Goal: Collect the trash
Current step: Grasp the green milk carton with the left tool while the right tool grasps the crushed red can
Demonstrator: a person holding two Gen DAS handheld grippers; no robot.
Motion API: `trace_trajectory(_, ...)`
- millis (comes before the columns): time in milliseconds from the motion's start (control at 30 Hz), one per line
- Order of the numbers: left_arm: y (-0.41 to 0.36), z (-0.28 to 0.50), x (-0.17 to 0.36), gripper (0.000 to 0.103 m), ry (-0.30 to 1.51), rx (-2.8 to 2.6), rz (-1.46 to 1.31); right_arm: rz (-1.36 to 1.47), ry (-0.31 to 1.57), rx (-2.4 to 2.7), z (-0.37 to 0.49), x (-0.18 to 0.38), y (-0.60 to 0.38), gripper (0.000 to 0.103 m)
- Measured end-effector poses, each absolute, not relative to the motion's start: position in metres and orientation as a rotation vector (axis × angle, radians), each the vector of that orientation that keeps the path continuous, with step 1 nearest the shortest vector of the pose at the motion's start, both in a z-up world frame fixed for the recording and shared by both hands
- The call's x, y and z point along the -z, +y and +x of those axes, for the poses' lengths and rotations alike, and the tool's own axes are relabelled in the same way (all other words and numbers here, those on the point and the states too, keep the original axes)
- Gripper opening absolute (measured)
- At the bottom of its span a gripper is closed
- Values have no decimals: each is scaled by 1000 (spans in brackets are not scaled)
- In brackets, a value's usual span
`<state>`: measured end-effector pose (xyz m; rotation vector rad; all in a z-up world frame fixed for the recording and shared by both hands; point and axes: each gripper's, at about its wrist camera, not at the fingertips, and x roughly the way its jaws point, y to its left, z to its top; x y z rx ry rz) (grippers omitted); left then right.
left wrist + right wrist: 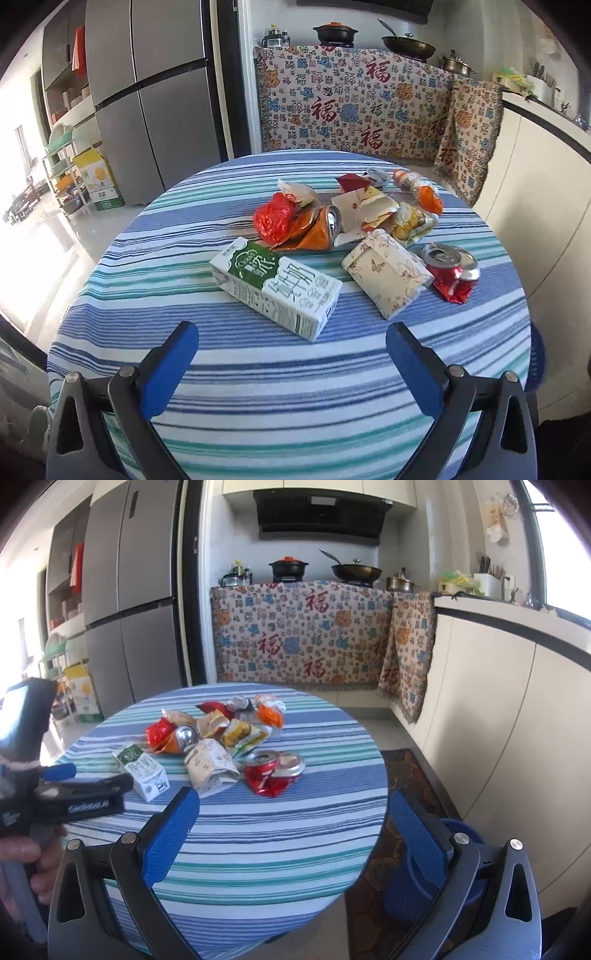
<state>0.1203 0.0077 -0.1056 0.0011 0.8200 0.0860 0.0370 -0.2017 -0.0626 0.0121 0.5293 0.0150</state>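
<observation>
Both tongs, left (291, 334) and right (291, 801), gape wide, empty; milk carton (275, 286) sits mid-table (258, 406) beside the trash pile (351, 214).

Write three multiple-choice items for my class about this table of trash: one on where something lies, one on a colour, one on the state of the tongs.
1. Where does the milk carton lie?
A. On the floor
B. On the striped tablecloth, nearest the left tongs
C. On the stove

2. What colour is the crushed can beside the butterfly-print box?
A. Red
B. Green
C. Black

3. How are the right tongs?
A. Shut on the can
B. Shut on the carton
C. Open, holding nothing

Answers:
1 B, the carton rests on the cloth just ahead of the left tongs.
2 A, its crumpled body is red with a silver top.
3 C, the blue pads stand wide apart over the table.
</observation>
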Motion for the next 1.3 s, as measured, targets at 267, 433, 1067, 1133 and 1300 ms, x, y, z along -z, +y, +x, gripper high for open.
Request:
trace_trajectory(267,0,203,130,103,919,-283,-30,37,563,-26,45,75,-212,103)
trace_trajectory(433,-7,220,149,103,941,-401,51,43,591,-17,54,83,-220,103)
trace_trajectory(1067,72,178,174,103,1010,-129,-48,77,801,-160,171,146,-231,88)
trace_trajectory(1133,73,181,173,103,1001,-123,-42,147,842,-184,189,154,-234,86)
trace_trajectory(1300,75,183,175,103,954,-122,-39,311,892,-219,220,165,-236,85)
